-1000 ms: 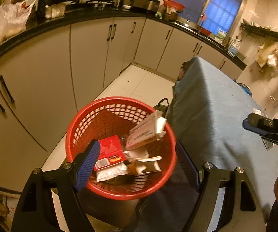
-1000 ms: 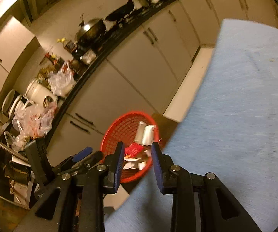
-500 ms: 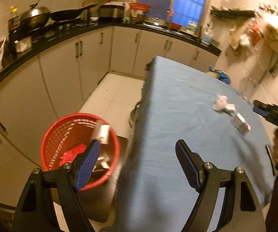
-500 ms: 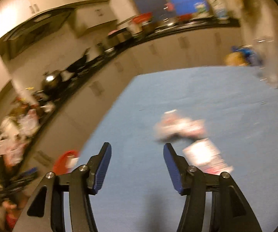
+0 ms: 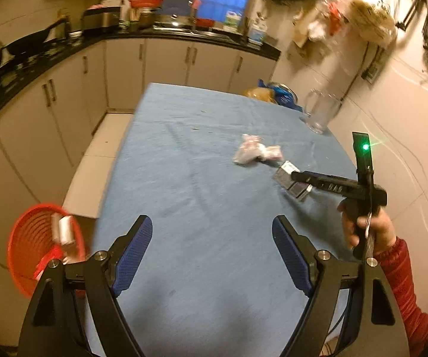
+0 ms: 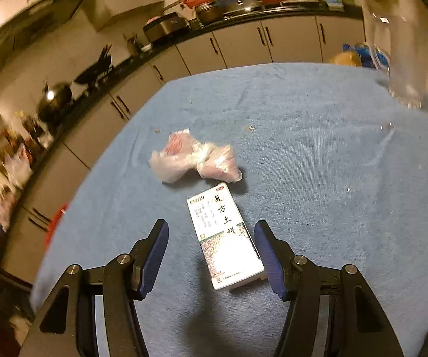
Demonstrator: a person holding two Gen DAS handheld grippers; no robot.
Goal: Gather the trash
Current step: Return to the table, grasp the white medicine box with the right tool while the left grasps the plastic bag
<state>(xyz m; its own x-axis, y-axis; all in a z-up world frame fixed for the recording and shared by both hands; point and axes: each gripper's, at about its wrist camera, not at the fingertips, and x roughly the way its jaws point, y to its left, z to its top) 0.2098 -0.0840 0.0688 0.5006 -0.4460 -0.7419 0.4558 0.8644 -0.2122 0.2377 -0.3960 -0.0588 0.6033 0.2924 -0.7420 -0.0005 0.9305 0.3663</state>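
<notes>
A white and green medicine box [image 6: 226, 238] lies flat on the blue-clothed table [image 6: 318, 163]. My right gripper [image 6: 211, 226] is open, one finger on each side of the box's near end, and its pads do not press on it. Just beyond the box sits a crumpled plastic bag [image 6: 193, 160]. My left gripper [image 5: 211, 223] hovers over the table's near end with its jaws wide and still opening, and nothing is between them. The left wrist view also shows the right gripper [image 5: 298, 178] at the box [image 5: 285, 175], the bag [image 5: 252, 153] and the red basket [image 5: 35, 250] of trash on the floor at left.
A clear glass pitcher [image 5: 319, 113] stands at the table's far right edge, with blue and orange bags [image 5: 273, 93] behind it. Cream cabinets [image 5: 65, 104] under a cluttered black counter run along the left and back. A hand [image 5: 362, 226] in a red sleeve holds the right gripper.
Both grippers have swung away from the red basket to the table. The right one has opened wider and moved up to the medicine box. The left one stays empty.
</notes>
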